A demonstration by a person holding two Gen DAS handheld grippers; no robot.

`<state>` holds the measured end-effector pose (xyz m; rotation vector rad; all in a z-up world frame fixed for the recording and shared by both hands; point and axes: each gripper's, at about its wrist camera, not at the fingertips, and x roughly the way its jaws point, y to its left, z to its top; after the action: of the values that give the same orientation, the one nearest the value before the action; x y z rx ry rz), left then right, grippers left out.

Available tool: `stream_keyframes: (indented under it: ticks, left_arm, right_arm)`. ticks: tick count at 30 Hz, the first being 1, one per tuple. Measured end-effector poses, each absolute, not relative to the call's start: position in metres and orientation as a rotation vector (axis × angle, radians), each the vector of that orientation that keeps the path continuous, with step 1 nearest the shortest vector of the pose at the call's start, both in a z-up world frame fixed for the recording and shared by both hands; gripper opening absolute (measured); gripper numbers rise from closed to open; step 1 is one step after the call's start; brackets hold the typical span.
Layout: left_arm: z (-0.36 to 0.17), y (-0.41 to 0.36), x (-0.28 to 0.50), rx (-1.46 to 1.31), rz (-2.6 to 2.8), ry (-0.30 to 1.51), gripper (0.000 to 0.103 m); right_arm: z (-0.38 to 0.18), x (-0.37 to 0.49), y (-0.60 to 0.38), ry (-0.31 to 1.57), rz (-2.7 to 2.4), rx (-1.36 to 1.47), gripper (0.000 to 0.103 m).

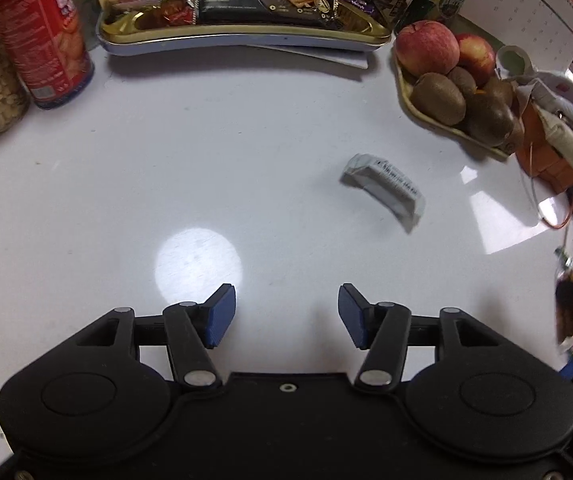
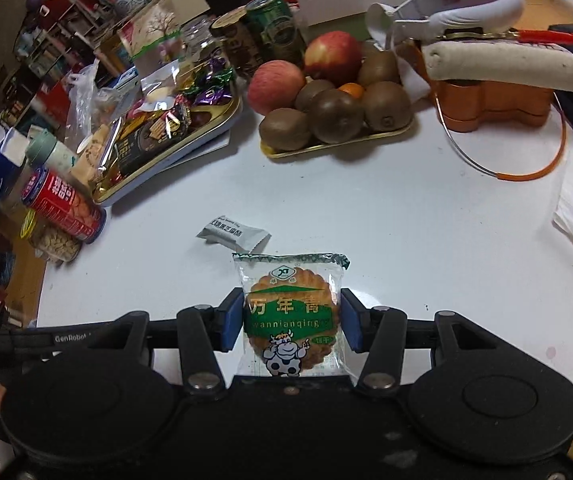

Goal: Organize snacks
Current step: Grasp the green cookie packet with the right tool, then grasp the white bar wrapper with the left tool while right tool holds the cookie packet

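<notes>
Right hand-held gripper (image 2: 292, 326) tilted downward, clamped on cookie packet (image 2: 292, 312); left hand-held gripper (image 1: 286, 316) agape, seemingly empty.

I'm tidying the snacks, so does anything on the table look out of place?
Yes: one small white snack packet lies alone and askew on the bare white table, apart from the gold snack tray. The right gripper holds a biscuit packet.

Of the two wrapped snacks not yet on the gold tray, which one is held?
The round biscuit pack with the green band, clamped in the right tongs. The small grey-white bar lies loose on the table.
</notes>
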<state>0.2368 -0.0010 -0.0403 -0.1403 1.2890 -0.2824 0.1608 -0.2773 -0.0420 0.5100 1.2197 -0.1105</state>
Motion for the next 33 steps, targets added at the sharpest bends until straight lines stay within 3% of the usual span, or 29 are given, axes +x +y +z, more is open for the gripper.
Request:
stream_keyframes:
  ticks: [8, 33]
  left_arm:
    - [-0.059, -0.036, 0.284, -0.395, -0.145, 1.360, 0.061]
    - [-0.077, -0.086, 0.300, -0.532, 0.010, 1.306, 0.059]
  right_arm:
    - [-0.046, 0.161, -0.301, 1.190, -0.157, 0.583, 0.052]
    - [-0.045, 0.164, -0.314, 1.162, -0.124, 0.646, 0.053]
